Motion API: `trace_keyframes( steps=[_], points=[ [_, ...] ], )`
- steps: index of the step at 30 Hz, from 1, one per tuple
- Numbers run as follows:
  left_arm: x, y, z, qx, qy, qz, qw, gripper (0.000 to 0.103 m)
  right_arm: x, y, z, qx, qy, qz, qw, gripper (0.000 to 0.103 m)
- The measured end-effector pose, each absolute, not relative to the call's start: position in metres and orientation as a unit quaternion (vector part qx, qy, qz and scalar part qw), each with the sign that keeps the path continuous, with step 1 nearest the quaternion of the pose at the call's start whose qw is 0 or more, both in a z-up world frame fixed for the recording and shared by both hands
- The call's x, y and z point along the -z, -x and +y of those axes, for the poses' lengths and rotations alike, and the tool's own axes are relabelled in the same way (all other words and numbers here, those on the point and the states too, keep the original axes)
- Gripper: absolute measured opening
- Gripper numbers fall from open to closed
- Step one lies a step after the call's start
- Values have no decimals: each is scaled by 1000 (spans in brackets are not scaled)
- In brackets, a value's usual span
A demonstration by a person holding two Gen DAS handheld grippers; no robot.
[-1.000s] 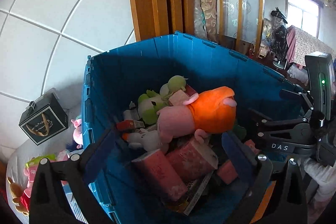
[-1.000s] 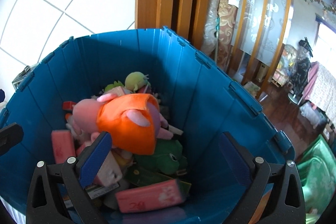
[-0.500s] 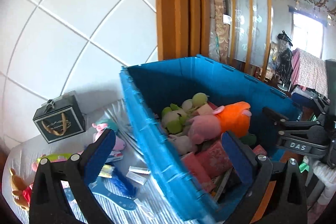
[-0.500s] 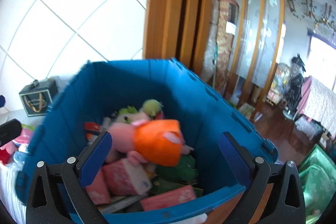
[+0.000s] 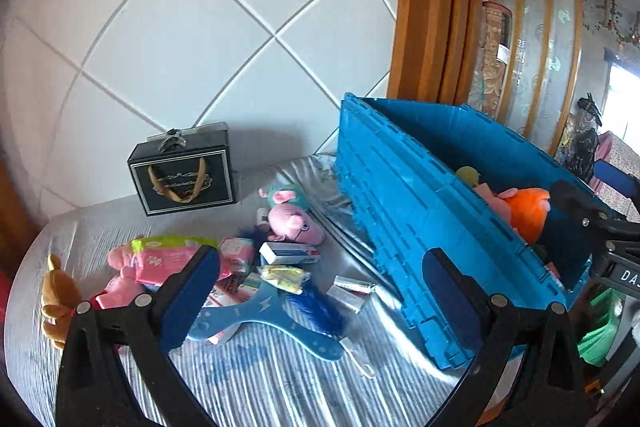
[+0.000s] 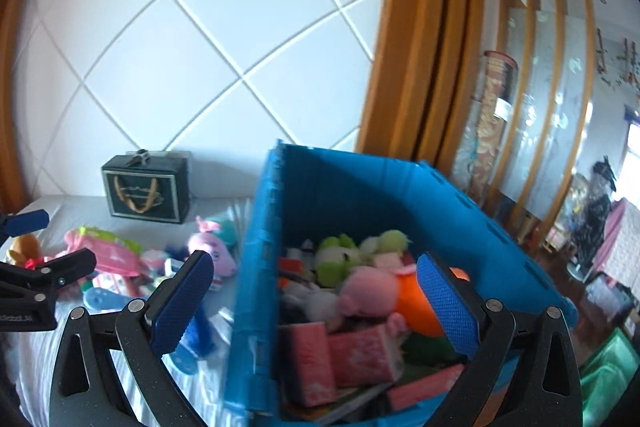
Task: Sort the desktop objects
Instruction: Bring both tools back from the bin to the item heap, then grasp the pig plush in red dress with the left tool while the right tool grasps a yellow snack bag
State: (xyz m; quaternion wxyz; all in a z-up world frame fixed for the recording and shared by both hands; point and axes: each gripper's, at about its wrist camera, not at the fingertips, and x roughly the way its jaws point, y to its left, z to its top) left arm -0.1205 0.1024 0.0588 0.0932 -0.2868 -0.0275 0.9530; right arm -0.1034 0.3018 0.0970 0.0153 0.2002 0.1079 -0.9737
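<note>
A blue crate (image 5: 404,211) (image 6: 260,267) stands on the right of the striped tabletop, filled with a pink and orange plush pig (image 6: 384,291) (image 5: 520,207), green plush toys (image 6: 340,259) and pink boxes (image 6: 360,347). Left of it lie loose items: a small pink plush pig (image 5: 292,223), a pink wipes packet (image 5: 168,259), a white box (image 5: 288,253), a blue fan-shaped piece (image 5: 256,315) and a brown plush (image 5: 60,299). My left gripper (image 5: 320,295) hangs open above these items. My right gripper (image 6: 316,303) is open over the crate's near left wall.
A black gift box with a gold handle (image 5: 184,175) (image 6: 146,189) stands at the back by the white tiled wall (image 5: 200,27). A wooden door frame (image 5: 428,7) rises behind the crate. Small foil packets (image 5: 352,291) lie near the crate's left wall.
Both grippers have pulled back and swung left, out of the crate. The tabletop items have come into view. Both stay open and empty.
</note>
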Motion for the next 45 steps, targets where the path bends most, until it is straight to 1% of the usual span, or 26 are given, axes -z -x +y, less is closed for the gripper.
trace_keyframes(
  steps=[7,13,19,24,30,33,34,35,36,37,39,42,45],
  points=[
    [-36,123,53,-949,307,-43,51,102,-90,106,242,969,-200,126,69,103],
    [-17,131,31,-943,327,-47,33,102,-76,116,208,964,-208,115,118,103],
    [11,145,8,-934,353,-58,11,102,-51,141,188,952,-245,105,154,103],
    [60,167,-23,-910,409,-67,-11,102,-9,172,172,930,-304,114,174,103],
    [126,179,-58,-875,474,-83,-52,102,60,214,159,894,-389,117,188,103],
    [151,182,-72,-860,501,-69,-69,102,93,231,152,874,-430,117,196,103],
    [157,183,-76,-856,508,-65,-74,102,101,235,151,868,-441,118,195,103],
    [161,182,-82,-852,513,-66,-80,100,111,239,149,862,-453,118,192,103],
    [165,181,-90,-849,515,-73,-87,98,120,243,149,858,-463,115,190,100],
    [168,180,-100,-847,516,-81,-94,98,127,247,149,854,-472,113,187,90],
    [166,176,-120,-847,510,-95,-119,98,138,255,150,849,-485,107,179,79],
    [156,178,-152,-846,500,-101,-156,98,144,267,153,847,-494,104,167,79],
    [142,188,-174,-849,493,-82,-169,98,148,278,155,846,-498,104,160,79]
  ],
)
